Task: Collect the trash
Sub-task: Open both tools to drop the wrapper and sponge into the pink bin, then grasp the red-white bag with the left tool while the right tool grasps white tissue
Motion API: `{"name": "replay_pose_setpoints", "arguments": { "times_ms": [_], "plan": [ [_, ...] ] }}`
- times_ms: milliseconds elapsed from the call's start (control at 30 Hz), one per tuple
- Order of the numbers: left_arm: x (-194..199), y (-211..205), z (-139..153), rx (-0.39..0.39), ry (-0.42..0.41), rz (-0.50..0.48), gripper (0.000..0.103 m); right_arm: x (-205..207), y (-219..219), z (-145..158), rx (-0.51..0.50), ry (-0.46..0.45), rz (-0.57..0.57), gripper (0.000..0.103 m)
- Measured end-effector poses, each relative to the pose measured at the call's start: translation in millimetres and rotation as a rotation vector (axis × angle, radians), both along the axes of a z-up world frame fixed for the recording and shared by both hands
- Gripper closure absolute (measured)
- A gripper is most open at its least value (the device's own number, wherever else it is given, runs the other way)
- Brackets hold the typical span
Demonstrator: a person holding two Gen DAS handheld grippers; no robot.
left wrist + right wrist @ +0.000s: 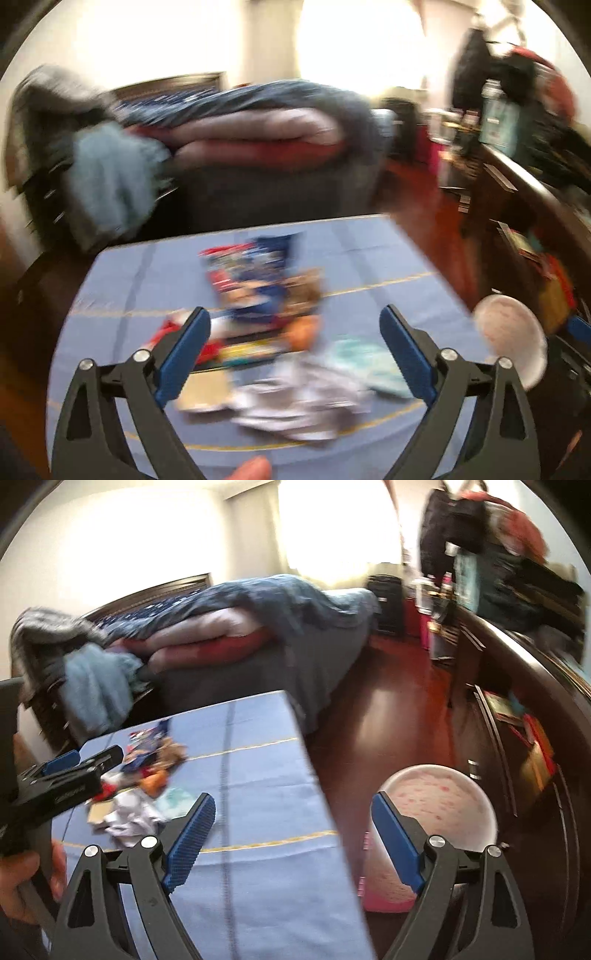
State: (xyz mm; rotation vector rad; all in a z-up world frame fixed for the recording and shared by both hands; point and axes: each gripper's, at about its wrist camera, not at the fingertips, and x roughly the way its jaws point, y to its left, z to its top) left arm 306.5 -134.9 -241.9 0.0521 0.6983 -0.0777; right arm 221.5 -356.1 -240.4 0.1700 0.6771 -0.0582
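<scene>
My left claw hangs spread wide over the near part of the blue-clothed table, its blue pads apart with nothing pinched between them. The trash lies on the cloth beyond and below that gap: a blue and red snack bag farthest off, orange and brown wrappers beside it, red scraps at the left pad, then a tan card, crumpled white paper and a pale green piece nearest me. All of it is blurred, so I cannot name the pieces more closely. A fingertip of my hand shows at the bottom edge. From my right side, my left hand grips its tool at the left border, tilted down toward the pile, which sits on the left half of the table. My right claw is also released and empty, angled downward, with its left pad over bare cloth near the table's right edge and its right pad past that edge, in front of the pink-and-white bin standing on the wooden floor. The trash lies well to the left of this claw, apart from it.
</scene>
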Motion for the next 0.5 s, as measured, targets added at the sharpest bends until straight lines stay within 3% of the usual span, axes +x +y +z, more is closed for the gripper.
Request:
{"name": "replay_pose_setpoints", "arguments": {
  "times_ms": [133,233,500],
  "plan": [
    [17,51,-15,0.025,0.034,0.175,0.004,11,33,0,-0.014,0.012,0.069,0.017],
    [36,78,-31,-0.021,0.106,0.257,0.004,18,54,-1,-0.025,0.024,0.108,0.017],
    [70,113,-64,-0.163,0.215,0.343,0.004,39,85,-18,-0.060,0.064,0.137,0.017]
  ]
}}
